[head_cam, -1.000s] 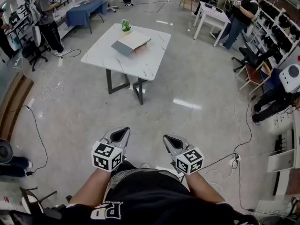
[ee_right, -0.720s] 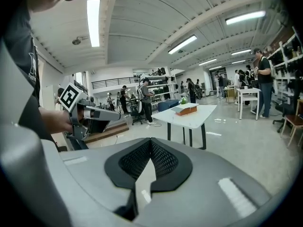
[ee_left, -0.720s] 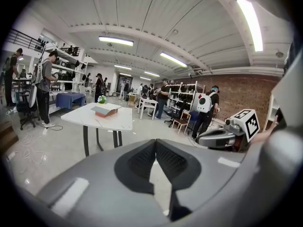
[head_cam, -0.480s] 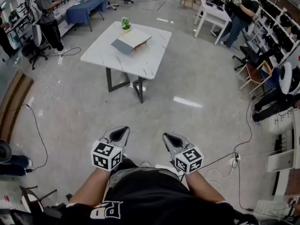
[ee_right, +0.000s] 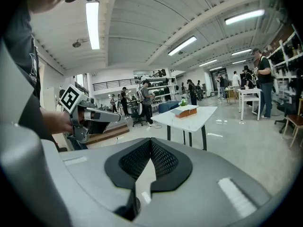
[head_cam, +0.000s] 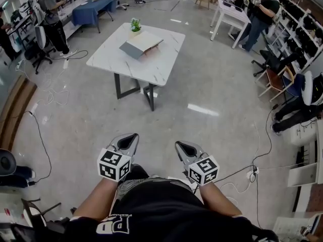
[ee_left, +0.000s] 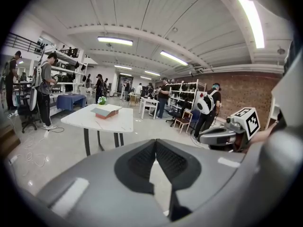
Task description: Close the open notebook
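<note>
Left gripper (head_cam: 129, 141) and right gripper (head_cam: 184, 148) are both pinched together, empty, and the open notebook (head_cam: 141, 44) lies far off at 12 o'clock on the white table (head_cam: 156, 69), where a careless flip might topple the potted plant (head_cam: 135, 26) beside it.

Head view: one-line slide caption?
Both shut and empty, the left gripper and right gripper sit well short of the white table carrying the open notebook and a plant.
</note>
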Demonstrator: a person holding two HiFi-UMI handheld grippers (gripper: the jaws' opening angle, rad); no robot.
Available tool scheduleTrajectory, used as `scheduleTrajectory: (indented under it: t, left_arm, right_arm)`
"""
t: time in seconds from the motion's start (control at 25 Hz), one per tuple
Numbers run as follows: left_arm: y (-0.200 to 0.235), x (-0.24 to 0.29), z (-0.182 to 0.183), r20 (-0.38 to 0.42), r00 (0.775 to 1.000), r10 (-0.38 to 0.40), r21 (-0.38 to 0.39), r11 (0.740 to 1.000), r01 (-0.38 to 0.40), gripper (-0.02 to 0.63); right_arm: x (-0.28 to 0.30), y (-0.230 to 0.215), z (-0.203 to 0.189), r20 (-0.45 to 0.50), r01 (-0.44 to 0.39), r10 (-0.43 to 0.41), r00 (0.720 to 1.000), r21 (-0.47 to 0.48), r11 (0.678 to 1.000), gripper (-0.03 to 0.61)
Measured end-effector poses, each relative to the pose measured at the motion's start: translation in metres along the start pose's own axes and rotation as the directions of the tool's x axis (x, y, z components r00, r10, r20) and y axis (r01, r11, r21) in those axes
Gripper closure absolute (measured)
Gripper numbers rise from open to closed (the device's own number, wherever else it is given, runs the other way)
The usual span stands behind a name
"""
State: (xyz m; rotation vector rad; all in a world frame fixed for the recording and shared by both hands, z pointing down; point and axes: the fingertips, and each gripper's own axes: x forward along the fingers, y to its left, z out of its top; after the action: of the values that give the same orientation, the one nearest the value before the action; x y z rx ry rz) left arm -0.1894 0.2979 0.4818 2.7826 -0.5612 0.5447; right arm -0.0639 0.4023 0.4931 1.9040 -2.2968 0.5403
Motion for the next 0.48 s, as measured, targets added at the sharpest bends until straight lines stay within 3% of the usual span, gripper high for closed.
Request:
scheduleTrajectory:
  t: [0.48]
  left_arm:
    - [0.006,0.017,-0.004,-0.019,1.000,-0.005,-0.022,1.000,0.004,0.555]
  right_arm:
    - [0.015,-0.012,-0.006,-0.034,-0.009,0.010,0.999,0.024,1.000,0.578]
